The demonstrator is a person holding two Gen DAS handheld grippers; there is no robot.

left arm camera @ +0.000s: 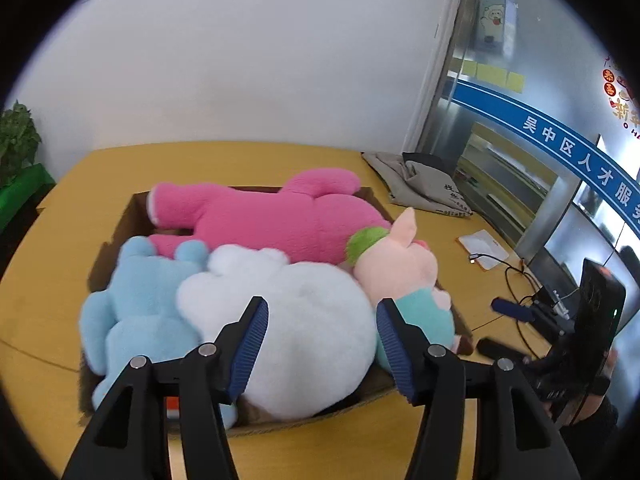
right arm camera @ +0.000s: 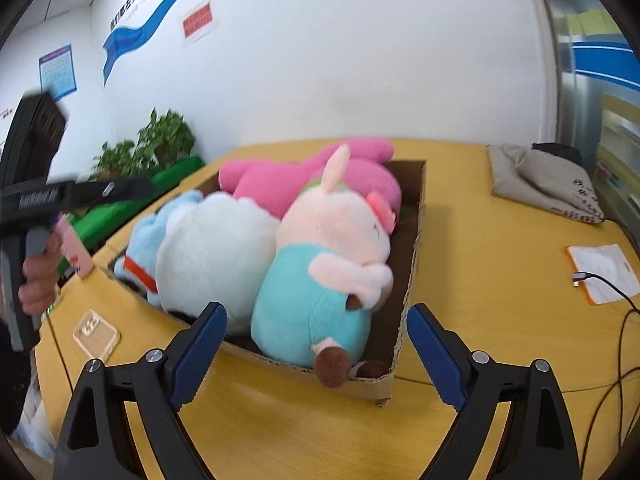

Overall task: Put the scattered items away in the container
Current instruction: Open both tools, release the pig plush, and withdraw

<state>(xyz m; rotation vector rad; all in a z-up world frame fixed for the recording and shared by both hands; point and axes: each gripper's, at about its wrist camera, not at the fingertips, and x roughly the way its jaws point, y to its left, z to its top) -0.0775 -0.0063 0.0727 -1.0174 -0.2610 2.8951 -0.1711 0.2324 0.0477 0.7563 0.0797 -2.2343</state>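
Observation:
A shallow cardboard box (left arm camera: 360, 404) (right arm camera: 412, 280) on the yellow table holds four plush toys: a pink one (left arm camera: 272, 216) (right arm camera: 280, 180) at the back, a light-blue one (left arm camera: 140, 300) (right arm camera: 148, 232) at the left, a white one (left arm camera: 304, 328) (right arm camera: 212, 248) in the middle, and a pig in a teal shirt (left arm camera: 400, 268) (right arm camera: 320, 280) at the right. My left gripper (left arm camera: 320, 344) is open, empty, above the white plush. My right gripper (right arm camera: 316, 348) is open, empty, above the box's near edge by the pig's feet. The left gripper's body also shows in the right wrist view (right arm camera: 36, 200).
A grey cloth bag (left arm camera: 424, 184) (right arm camera: 548, 180) lies at the table's back right. A white pouch with orange trim (left arm camera: 484, 248) (right arm camera: 600, 272) and cables (right arm camera: 616, 360) lie to the right. A clear plastic tile (right arm camera: 96, 336) and a pink card (right arm camera: 76, 248) lie left. Potted plants (right arm camera: 156, 144) stand behind.

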